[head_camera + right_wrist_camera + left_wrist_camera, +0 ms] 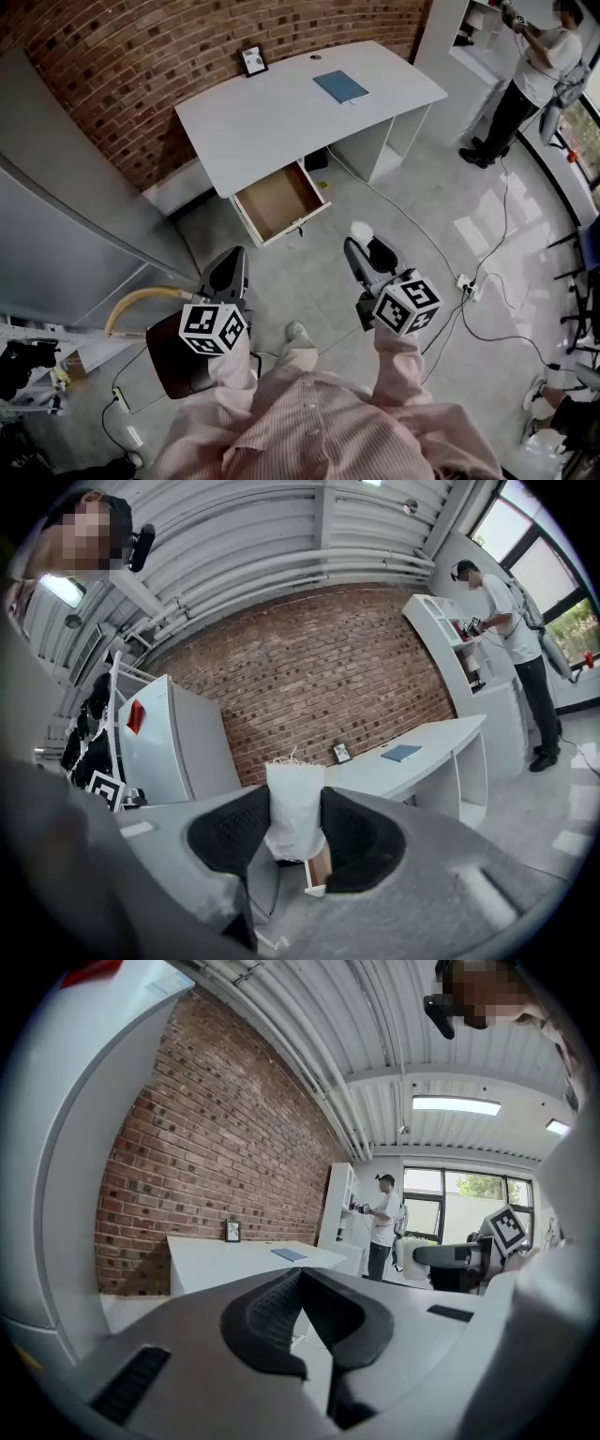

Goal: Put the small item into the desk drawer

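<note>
- The left gripper [230, 270] hangs out in front of the desk [281, 117], jaws pressed together on nothing.
- The drawer [279, 199] stands pulled open under the desk's front edge (its brown floor showing).
- The right gripper [367, 253], also in front of the desk, clamps the small white item [361, 230] between its pads, which the item holds wide apart; the item is short of the drawer.
</note>
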A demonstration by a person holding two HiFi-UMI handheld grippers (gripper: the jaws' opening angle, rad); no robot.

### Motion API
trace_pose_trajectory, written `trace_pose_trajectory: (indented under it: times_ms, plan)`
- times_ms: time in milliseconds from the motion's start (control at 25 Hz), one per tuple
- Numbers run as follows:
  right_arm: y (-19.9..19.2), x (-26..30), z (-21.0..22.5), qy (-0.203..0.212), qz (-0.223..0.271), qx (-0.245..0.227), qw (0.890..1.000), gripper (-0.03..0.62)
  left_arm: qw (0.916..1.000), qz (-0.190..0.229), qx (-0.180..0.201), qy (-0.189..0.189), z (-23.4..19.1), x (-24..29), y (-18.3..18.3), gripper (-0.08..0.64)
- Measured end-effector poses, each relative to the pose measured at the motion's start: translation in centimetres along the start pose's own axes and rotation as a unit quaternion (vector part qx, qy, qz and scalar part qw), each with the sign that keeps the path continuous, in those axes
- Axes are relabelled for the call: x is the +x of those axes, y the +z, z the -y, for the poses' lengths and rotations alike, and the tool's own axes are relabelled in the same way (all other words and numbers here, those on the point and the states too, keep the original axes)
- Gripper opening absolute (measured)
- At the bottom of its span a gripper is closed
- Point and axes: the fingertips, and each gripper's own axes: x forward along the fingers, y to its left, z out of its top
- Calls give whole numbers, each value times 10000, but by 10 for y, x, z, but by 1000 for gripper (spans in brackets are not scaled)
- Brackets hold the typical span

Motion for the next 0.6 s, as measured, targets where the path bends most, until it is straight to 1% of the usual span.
trace_pose_trajectory:
  times_ms: [240, 440, 600]
  plan:
    - [-4, 56, 20, 95, -240, 58, 9996, 169, 9999, -73, -94, 67, -30, 39, 0, -2]
    - [-3, 90, 25, 171, -301, 23, 9994, 169, 9998, -49, -139, 150, -53, 54, 5, -2]
    - [-6, 109, 29, 238, -320, 21, 9992, 169, 9996, -80, -182, 175, -64, 60, 0, -2]
